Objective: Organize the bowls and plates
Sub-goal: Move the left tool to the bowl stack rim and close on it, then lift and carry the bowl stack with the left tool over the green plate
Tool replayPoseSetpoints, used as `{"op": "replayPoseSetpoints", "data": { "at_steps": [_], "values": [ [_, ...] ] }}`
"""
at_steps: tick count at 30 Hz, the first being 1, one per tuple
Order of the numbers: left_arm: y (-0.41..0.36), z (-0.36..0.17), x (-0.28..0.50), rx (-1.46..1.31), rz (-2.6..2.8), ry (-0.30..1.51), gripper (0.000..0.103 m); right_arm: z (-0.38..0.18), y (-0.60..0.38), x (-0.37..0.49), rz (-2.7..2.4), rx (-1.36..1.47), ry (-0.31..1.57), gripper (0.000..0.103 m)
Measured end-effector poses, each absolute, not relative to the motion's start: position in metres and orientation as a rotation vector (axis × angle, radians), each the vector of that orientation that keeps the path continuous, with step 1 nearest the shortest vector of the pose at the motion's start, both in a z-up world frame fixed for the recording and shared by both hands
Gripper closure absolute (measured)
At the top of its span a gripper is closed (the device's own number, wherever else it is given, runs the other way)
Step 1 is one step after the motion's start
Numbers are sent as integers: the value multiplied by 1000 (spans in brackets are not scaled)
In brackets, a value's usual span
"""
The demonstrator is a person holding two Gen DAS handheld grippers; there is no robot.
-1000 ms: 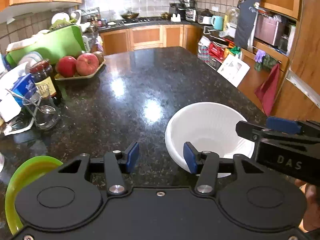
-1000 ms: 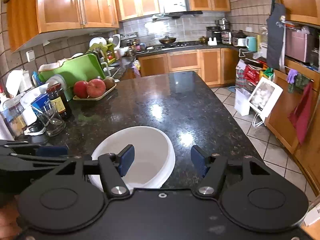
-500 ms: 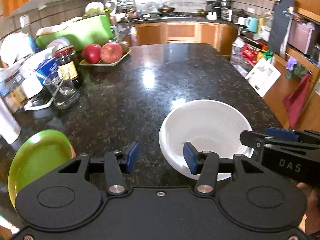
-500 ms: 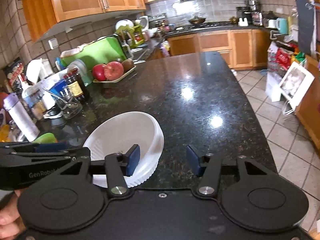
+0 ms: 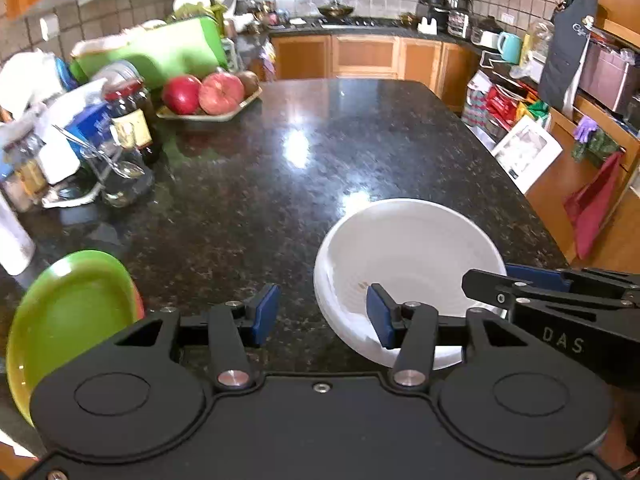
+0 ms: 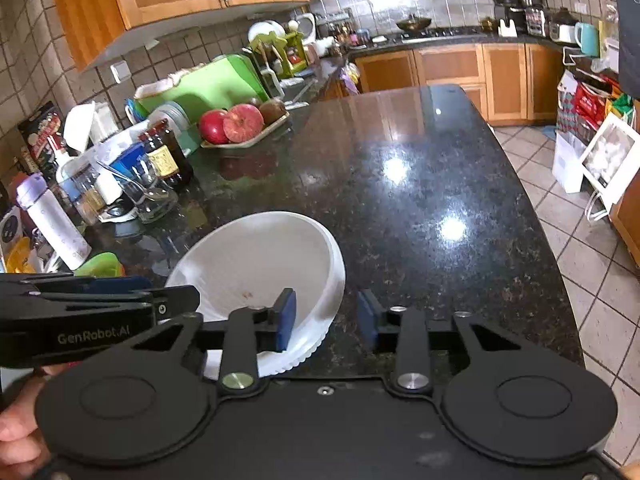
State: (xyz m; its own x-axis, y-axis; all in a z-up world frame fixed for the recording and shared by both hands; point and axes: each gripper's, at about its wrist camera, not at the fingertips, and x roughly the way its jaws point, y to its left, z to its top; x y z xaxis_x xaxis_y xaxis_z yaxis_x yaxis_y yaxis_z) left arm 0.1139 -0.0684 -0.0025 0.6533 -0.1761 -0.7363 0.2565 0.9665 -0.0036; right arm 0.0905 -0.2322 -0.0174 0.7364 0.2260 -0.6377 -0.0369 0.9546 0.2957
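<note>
The white bowl sits on the granite bench, between both tongs, each gaping and empty; likely rigid, light, slick-glazed; best pinched at opposite rim walls.

White bowl upright on counter; green plate well apart.

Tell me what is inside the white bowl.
The white bowl looks nearly empty: bare white walls and a few small brown specks near the bottom. The near part of its inside is hidden behind the right gripper, whose open jaws straddle the rim.
</note>
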Motion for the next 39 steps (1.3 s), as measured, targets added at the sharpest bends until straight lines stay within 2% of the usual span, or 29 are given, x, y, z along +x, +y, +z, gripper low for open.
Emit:
{"op": "replayPoseSetpoints", "data": {
  "at_steps": [7, 13, 19, 26, 39],
  "values": [
    [-72, -14, 128, 118, -292, 873, 47, -20, -227, 99, 105, 260, 771, 71],
    [-73, -18, 131, 129, -319, 884, 48, -21, -226, 105, 92, 273, 803, 80],
    [-69, -19, 133, 143, -320, 873, 56, -20, -219, 108, 106, 256, 800, 81],
    [-66, -23, 136, 130, -330, 900, 73, -20, -213, 112, 115, 247, 803, 83],
    [-63, -24, 138, 92, -344, 925, 75, -19, -216, 108, 81, 252, 769, 83]
  ]
}}
